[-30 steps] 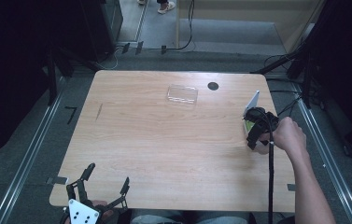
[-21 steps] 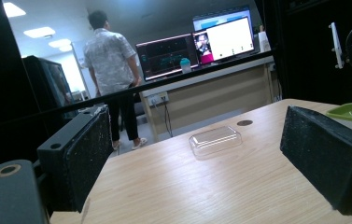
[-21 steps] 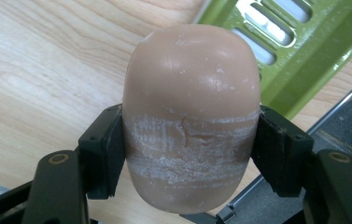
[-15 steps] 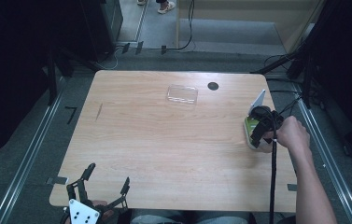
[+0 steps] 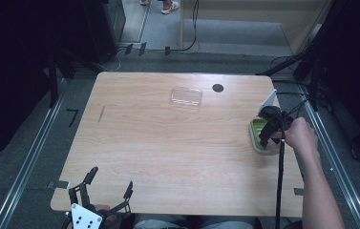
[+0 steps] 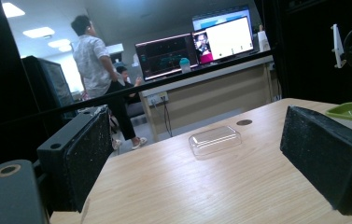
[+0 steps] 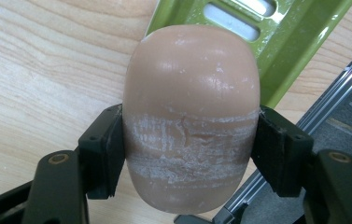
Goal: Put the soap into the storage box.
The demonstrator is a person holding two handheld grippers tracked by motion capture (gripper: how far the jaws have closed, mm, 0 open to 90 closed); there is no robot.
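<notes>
One wooden table (image 5: 168, 143) stands on grey floor (image 5: 34, 157) between metal rails (image 5: 25, 167).

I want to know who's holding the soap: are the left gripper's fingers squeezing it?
No, the left gripper has its fingers wide apart over bare table, with nothing between them.

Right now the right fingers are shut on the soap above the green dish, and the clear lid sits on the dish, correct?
Not quite. The right gripper does hold the soap above the green dish, but the high view shows the clear lid lying apart on the table, far from the dish.
</notes>
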